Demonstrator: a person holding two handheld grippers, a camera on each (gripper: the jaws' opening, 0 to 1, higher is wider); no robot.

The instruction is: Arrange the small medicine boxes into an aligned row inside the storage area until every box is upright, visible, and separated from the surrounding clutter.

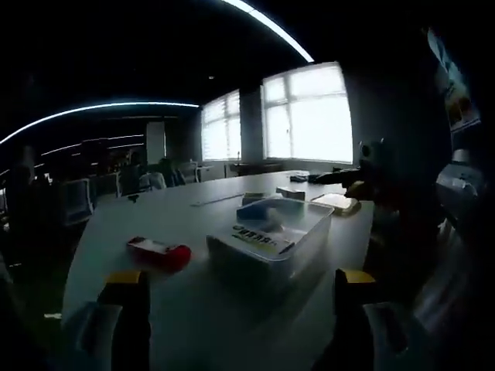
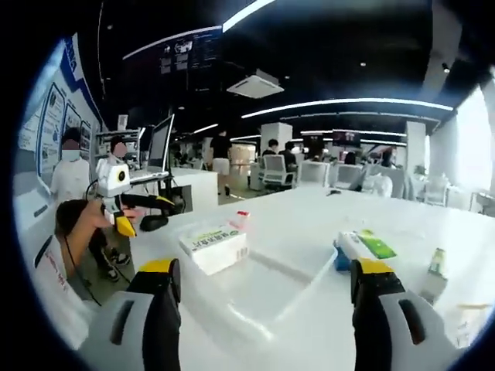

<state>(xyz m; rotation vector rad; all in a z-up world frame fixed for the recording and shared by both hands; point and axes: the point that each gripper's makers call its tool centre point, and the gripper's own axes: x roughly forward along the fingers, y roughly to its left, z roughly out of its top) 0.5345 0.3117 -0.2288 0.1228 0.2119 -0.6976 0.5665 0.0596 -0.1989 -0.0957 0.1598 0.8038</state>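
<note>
A clear plastic bin point(image 1: 298, 232) stands mid-table with a white medicine box point(image 1: 255, 236) lying flat inside it. A red box point(image 1: 158, 253) lies on the table left of the bin. My left gripper point(image 1: 240, 280) is open, well short of the bin, with nothing between its jaws. In the right gripper view the same bin point(image 2: 298, 272) is close ahead, and the white, green-labelled box point(image 2: 215, 246) lies at its left side. A blue, green and white box point(image 2: 362, 246) lies at the bin's right edge. My right gripper point(image 2: 267, 277) is open and empty.
More small boxes point(image 1: 336, 202) lie on the white table's far side, and a small bottle point(image 2: 437, 263) stands to the right. The other gripper point(image 2: 128, 202), held by a hand, shows at the left. Office chairs and seated people are beyond the table.
</note>
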